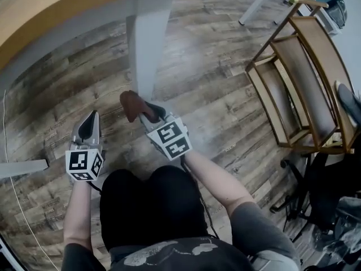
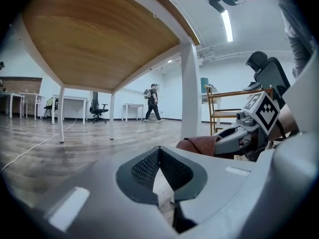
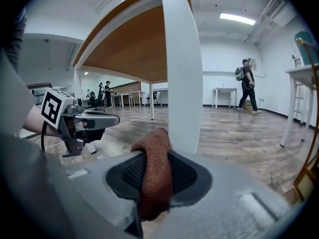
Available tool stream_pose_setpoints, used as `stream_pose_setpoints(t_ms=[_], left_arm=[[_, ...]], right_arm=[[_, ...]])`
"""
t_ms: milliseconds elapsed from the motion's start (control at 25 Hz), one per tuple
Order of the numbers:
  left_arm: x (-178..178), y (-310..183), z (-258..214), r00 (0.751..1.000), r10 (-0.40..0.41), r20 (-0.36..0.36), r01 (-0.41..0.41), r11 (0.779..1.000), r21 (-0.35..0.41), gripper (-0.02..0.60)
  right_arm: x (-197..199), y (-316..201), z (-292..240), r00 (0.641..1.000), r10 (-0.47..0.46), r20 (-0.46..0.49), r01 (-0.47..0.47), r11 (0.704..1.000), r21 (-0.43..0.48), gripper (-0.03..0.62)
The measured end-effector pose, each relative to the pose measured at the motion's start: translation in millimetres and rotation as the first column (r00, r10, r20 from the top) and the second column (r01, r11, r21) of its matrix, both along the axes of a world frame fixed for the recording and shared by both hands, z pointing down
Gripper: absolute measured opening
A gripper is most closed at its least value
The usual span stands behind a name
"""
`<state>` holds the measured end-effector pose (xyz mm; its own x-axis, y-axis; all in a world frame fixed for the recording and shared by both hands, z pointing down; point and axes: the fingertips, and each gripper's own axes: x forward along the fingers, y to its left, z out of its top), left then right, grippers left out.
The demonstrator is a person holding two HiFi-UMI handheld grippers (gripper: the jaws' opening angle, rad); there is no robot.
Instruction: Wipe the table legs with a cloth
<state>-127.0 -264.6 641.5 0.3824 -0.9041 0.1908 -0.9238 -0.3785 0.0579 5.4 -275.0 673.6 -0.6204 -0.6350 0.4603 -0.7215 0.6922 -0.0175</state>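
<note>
Our right gripper (image 3: 158, 177) is clamped on a rust-brown cloth (image 3: 154, 158). The fold is pinched between the two jaw pads, so a thick roll stands up past the tips at 12 o'clock in the right gripper view. We judge it is held this way so that soft cloth, not hard plastic, meets the paint.

Our left gripper (image 1: 88, 127) sits at 9 o'clock of the right one in the head view, low over the floor (image 1: 225, 112). Its jaws are drawn together with nothing between them, and only bare boards show through the small gap under the pads. It has no cloth and no share in the wiping. We take it to be parked off to the side, so the stroke has free room.

Just past the cloth, at 12 o'clock, stands the white table leg (image 3: 182, 73). The roll is down by the foot of the leg, just beside its near face. We cannot tell whether it is already pressing on the paint. Starting low looks sensible to us, since one pull could then run the whole way up to the wooden tabletop (image 1: 45, 7) overhead. By our reading, the wipe on this leg is only about to begin.

Farther off, at 2 o'clock in the head view, a wooden rack (image 1: 304, 78) stands well apart from the leg, so it should not crowd our elbow. Far across the room, at 2 o'clock in the right gripper view, a person (image 3: 247, 86) is walking.
</note>
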Motion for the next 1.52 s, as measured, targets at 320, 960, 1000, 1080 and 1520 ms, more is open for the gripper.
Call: stream_pose_setpoints(t_ms=[320,960,1000,1080,1520], left_arm=[[9.1,1.9,64.9,0.999,0.028,-0.019,-0.029,0.998,-0.056,0.02],[16.1,9.4,146.3,0.999,0.025,-0.03,-0.028,0.991,-0.127,0.02],[16.1,10.0,148.1,0.999,0.027,-0.03,-0.031,0.991,-0.131,0.019],[16.3,11.3,150.8,0.999,0.034,-0.029,-0.038,0.99,-0.136,0.02],[-2.5,0.0,119.7,0.997,-0.005,-0.072,0.0,0.997,-0.071,0.02]], right_arm=[[5.6,0.7,71.7,0.999,0.0,-0.054,-0.003,0.999,-0.042,0.087],[5.6,4.2,191.8,0.988,0.028,-0.152,-0.06,0.976,-0.212,0.087],[5.0,4.6,196.6,0.987,0.027,-0.16,-0.062,0.974,-0.216,0.087],[4.4,5.6,205.5,0.984,0.03,-0.175,-0.069,0.972,-0.223,0.087],[3.0,34.1,145.2,0.994,-0.068,-0.091,0.063,0.997,-0.051,0.087]])
